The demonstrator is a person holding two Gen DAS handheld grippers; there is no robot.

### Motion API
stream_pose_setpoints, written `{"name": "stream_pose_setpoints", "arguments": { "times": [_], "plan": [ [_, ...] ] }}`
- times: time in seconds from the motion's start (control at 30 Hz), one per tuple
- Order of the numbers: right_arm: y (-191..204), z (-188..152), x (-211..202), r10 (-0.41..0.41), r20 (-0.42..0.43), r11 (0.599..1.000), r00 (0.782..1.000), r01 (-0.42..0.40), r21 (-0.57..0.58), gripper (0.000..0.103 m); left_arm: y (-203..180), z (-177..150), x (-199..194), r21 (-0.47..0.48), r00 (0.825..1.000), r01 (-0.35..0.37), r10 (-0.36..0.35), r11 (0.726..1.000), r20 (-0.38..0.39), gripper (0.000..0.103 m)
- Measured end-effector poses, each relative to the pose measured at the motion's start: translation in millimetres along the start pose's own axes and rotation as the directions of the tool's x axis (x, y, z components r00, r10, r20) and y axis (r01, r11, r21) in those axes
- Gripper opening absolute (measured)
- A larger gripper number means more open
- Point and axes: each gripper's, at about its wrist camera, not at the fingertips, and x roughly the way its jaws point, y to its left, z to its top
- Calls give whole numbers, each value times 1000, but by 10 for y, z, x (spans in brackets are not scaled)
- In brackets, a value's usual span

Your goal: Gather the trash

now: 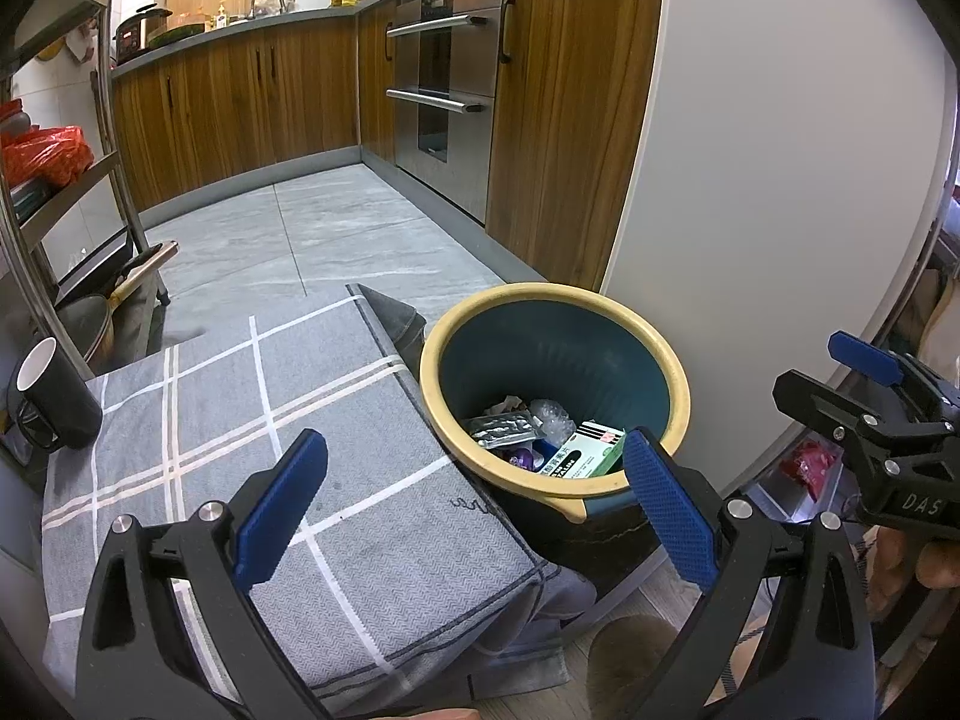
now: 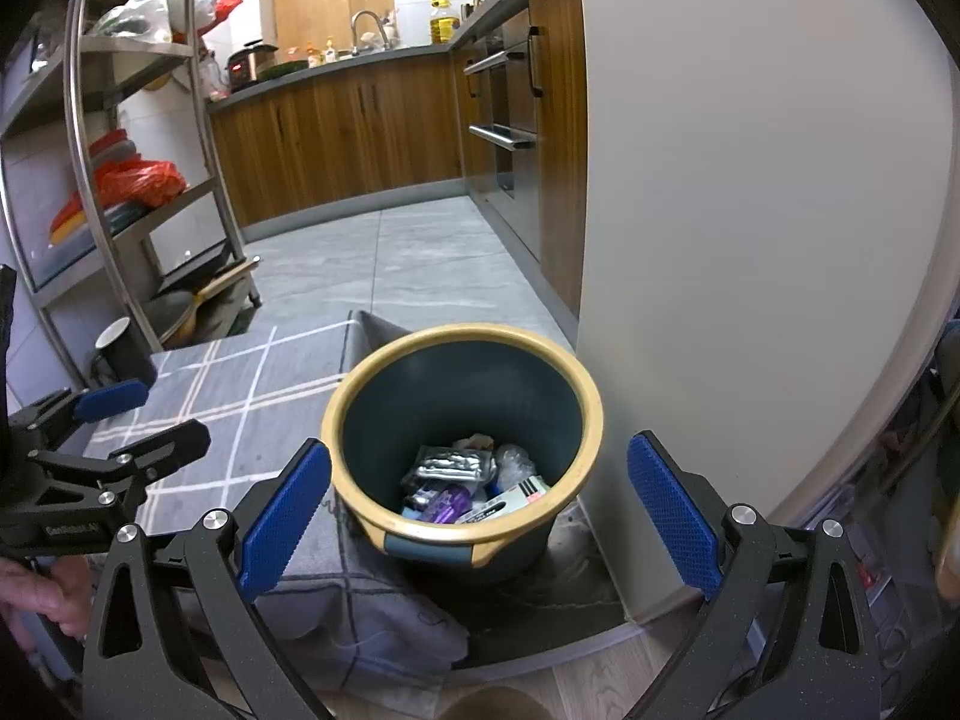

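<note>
A dark teal bin with a yellow rim (image 1: pixel 603 300) (image 2: pixel 384 519) stands on the floor beside a table draped in a grey checked cloth (image 1: pixel 252 414) (image 2: pixel 240 420). Inside lie a silver foil pack (image 1: pixel 501 427) (image 2: pixel 447 463), a green-white box (image 1: pixel 585 450) (image 2: pixel 510 498), a purple item (image 2: pixel 447 504) and clear plastic (image 1: pixel 555 414). My left gripper (image 1: pixel 474 504) is open and empty above the cloth's edge next to the bin. My right gripper (image 2: pixel 480 516) is open and empty above the bin's near rim. Each gripper shows in the other's view (image 1: pixel 864 396) (image 2: pixel 114 420).
A black mug (image 1: pixel 51 396) (image 2: pixel 123 351) stands at the cloth's far left. A metal shelf rack (image 2: pixel 138 180) with red bags is at left. Wooden cabinets and an oven (image 1: pixel 444 90) line the back. A white panel (image 1: pixel 780 180) rises right of the bin.
</note>
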Motion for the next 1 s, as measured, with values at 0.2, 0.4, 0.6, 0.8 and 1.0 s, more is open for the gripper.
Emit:
{"name": "stream_pose_setpoints", "arguments": {
  "times": [0.2,0.4,0.6,0.8,1.0],
  "plan": [
    [2,-2,-1,0,0,1000,1000,0,0,98,5,4,2,-2,1000,1,-1,1000,0,97],
    [3,-2,-3,0,0,1000,1000,0,1,98,2,8,0,-2,1000,3,-3,1000,1,97],
    [2,-4,-4,0,-1,1000,1000,0,0,98,1,7,-2,-2,1000,3,-3,1000,1,97],
    [0,0,-3,1,-1,1000,1000,-1,1,98,5,8,0,0,1000,3,-3,1000,-1,97],
    [-3,1,-3,1,-1,1000,1000,-1,1,98,3,6,-2,-1,1000,4,-4,1000,0,97]
  ]
}}
